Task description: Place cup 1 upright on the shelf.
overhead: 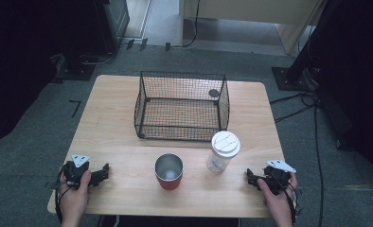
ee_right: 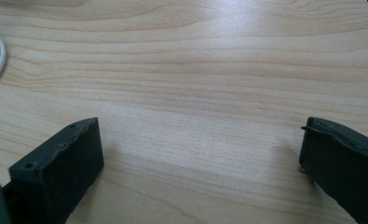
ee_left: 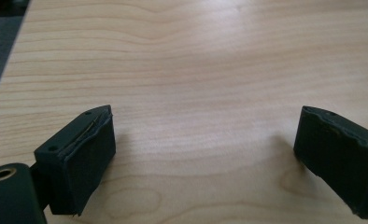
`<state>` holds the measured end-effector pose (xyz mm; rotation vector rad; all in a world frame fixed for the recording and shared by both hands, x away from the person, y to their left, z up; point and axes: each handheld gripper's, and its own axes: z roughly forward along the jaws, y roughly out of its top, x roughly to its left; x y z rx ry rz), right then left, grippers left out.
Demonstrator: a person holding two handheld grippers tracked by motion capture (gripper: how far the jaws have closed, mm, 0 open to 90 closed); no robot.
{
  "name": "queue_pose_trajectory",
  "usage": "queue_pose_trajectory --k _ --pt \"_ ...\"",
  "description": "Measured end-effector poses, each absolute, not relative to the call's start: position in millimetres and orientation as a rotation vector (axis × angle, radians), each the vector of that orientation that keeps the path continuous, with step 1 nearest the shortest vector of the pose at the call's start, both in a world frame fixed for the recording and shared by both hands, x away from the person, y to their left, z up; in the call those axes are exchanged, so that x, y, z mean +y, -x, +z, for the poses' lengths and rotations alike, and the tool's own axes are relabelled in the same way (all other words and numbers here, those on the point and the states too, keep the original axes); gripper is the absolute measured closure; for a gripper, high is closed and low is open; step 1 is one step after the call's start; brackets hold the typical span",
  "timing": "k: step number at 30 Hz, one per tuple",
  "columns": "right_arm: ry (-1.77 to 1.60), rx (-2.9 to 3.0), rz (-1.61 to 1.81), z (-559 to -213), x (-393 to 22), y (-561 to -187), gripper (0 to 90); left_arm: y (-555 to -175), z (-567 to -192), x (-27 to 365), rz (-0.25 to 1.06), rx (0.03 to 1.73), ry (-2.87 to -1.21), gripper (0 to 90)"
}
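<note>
Both grippers' jaws gape empty; red cup and lidded bottle stand upright.

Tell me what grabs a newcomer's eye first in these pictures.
The black wire-mesh basket stands out at the far middle of the light wooden table. In front of it stand a red cup with a shiny metal inside and, to its right, a clear plastic tumbler with a white lid. The left claw and right claw rest open at the near corners.
</note>
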<state>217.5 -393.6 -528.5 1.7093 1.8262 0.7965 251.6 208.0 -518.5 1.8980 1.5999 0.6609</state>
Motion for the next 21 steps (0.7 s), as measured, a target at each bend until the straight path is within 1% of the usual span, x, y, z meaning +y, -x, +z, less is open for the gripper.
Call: queue_pose_trajectory --k 2,4,8,18,21 --pt "-1.71 1.824 0.797 -528 -394 -218 0.0 -251 -519 209 0.652 1.585 -1.911 5.8" --pt "-1.714 1.821 0.795 -528 -394 -218 0.0 -251 -518 209 0.66 1.57 -1.902 0.0" --pt "-1.714 1.821 0.795 -528 -394 -218 0.0 -248 -509 206 0.661 1.52 -1.843 0.0" --pt "-1.699 1.837 0.799 -528 -395 -220 0.0 -237 -479 177 0.641 1.362 -1.823 0.0" --pt "-1.7 1.835 0.798 -528 -395 -220 0.0 -234 -475 169 0.642 1.339 -1.832 0.0"
